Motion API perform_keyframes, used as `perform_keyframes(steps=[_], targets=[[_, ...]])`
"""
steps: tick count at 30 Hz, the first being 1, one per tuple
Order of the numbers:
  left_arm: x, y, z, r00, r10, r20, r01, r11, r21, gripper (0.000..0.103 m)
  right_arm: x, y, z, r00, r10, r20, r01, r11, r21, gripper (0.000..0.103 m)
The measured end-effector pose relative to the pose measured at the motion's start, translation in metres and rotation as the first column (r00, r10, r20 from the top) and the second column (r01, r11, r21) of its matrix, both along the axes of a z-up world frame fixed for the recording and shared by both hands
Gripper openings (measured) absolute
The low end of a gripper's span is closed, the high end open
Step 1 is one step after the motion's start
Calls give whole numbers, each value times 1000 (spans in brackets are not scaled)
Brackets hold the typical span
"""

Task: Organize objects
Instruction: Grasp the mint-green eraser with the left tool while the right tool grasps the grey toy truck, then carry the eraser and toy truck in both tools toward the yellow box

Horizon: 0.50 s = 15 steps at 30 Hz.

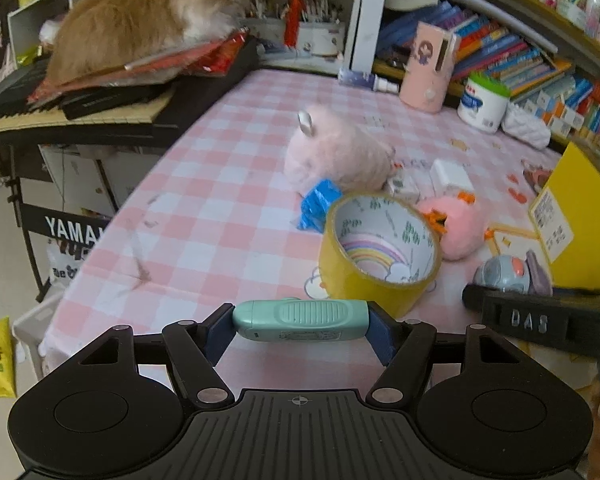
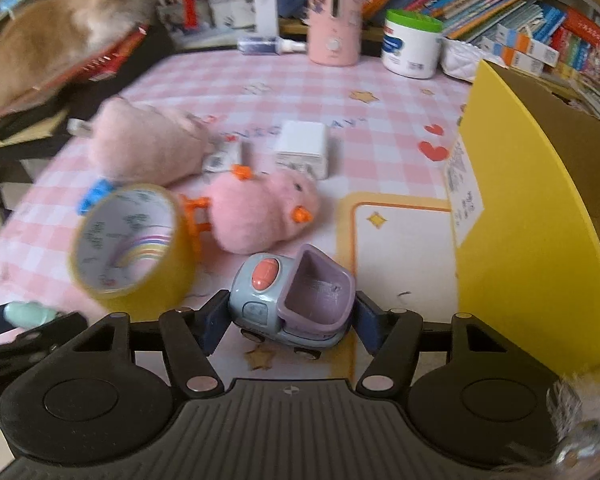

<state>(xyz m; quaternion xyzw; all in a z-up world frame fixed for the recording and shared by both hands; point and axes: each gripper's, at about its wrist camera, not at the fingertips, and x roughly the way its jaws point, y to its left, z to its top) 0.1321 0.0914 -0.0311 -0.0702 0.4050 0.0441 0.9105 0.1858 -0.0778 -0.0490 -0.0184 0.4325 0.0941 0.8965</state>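
My left gripper (image 1: 302,326) is shut on a mint-green handheld case (image 1: 300,318), its pads pressing on both ends, held crosswise above the near edge of the pink checked table (image 1: 220,184). My right gripper (image 2: 290,320) is shut on a small grey-blue toy truck (image 2: 292,300) with a purple bucket and an orange button; its wheels are at the tabletop. A yellow tape roll (image 1: 380,248) stands just beyond the left gripper. Behind it lie a pink chick plush (image 2: 260,212) and a fluffy pink plush (image 2: 148,140).
A tall yellow box (image 2: 520,220) stands close on the right. A white charger (image 2: 302,148), a blue packet (image 1: 316,204), a pink canister (image 2: 334,16) and a white tub (image 2: 410,44) sit further back. A cat (image 1: 140,16) lies on the keyboard (image 1: 80,116) at the left.
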Motion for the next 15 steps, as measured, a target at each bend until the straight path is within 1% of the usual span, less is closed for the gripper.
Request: perform_keyframes(steps=[5,11,15], targets=[[-19,3,18,999,11,43,-11,1000,-4,69,-23,-1,18,999,34,33,-35,999,32,62],[-49,0,28,997,-21,69,21,1000,1,69,-65,-9,41,991,69,111,-73,997,32,62],[-69,-4,32,996,-48,81,48,999,7,69,-94,-17,48,989,62,132,-67,997,35,62]])
